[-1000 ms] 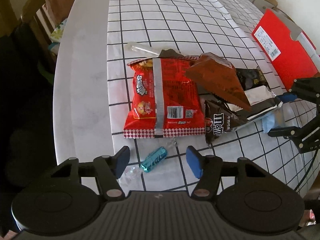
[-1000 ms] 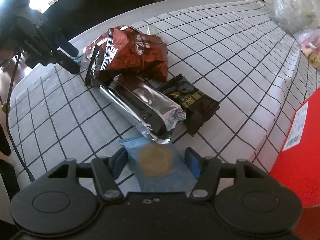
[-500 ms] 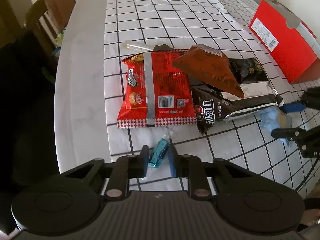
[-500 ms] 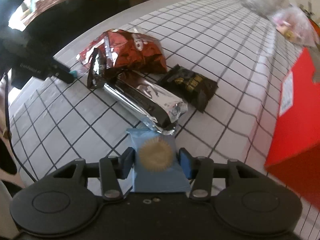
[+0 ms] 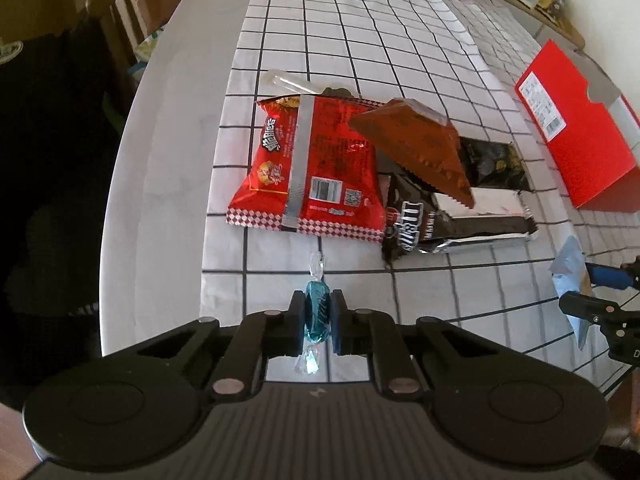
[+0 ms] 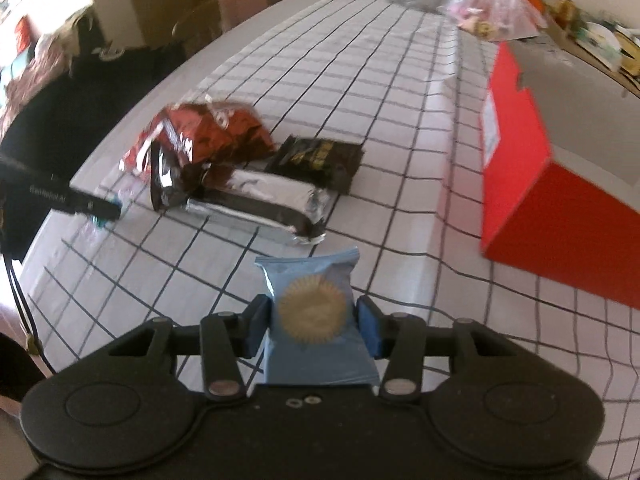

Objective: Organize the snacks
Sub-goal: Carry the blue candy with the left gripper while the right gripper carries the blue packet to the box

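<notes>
A white table (image 5: 160, 168) carries a black-gridded white cloth (image 5: 360, 40), and everything lies on that cloth. The largest thing is the red box (image 6: 560, 216) at the right: its top is open, the inner walls are grey-white, and the part of the inside that shows holds nothing; its floor is out of sight. A white label sits on the red side facing the snacks.

Left of the box lies the snack pile. A red chip bag (image 5: 312, 172) lies flat with its silver seam and barcode up, at the left of the pile. A brown bag (image 5: 416, 148) rests tilted across the chip bag's right edge and over the packets beside it. Under its near end a brown M&M's packet (image 5: 412, 228) and a long silver-and-brown bar packet (image 5: 480, 220) lie together, and a black packet with gold print (image 5: 492, 160) lies just beyond them, toward the box. A clear plastic wrapper (image 5: 288, 82) lies at the far edge of the chip bag.

At the far end of the table stand clear plastic bags of sweets (image 6: 488, 20).

The right gripper (image 6: 316, 326) is clamped on a light blue biscuit packet (image 6: 316, 320), which is lifted off the cloth, near and left of the box. The left gripper (image 5: 318, 322) is clenched on a small teal wrapped candy (image 5: 317, 316), raised above the near left cloth edge, just in front of the chip bag.
</notes>
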The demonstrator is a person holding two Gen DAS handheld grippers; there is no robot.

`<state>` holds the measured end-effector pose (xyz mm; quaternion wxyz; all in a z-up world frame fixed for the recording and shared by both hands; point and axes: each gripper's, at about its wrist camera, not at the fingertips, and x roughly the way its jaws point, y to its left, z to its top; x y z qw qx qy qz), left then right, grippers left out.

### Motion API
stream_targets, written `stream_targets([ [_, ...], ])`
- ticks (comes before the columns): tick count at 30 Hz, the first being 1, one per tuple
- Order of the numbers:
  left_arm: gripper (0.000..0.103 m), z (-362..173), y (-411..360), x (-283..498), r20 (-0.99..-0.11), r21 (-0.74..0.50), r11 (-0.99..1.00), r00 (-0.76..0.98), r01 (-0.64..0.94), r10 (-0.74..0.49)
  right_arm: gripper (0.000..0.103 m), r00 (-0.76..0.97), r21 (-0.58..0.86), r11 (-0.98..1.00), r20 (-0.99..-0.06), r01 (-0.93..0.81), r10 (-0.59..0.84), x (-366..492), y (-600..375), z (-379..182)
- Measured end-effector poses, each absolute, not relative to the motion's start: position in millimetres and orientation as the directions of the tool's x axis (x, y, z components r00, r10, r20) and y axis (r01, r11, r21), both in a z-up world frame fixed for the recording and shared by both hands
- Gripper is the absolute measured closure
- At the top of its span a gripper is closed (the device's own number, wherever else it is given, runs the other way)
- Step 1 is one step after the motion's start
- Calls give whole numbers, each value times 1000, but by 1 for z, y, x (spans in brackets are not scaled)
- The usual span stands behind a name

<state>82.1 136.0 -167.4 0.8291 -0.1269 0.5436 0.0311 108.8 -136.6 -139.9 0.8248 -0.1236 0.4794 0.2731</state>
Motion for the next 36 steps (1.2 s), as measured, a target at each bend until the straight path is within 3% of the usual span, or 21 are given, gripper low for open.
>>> stream_targets([
  [15,91,-90,92,84,-821,-280,952,546,-127,-168,57,579,53,891,-742,-451,337,119,-189,-60],
  [36,91,-23,-51,170,-721,-247,966,653,74,-234,57,723,25,951,-644,-309,252,183,-296,-15],
])
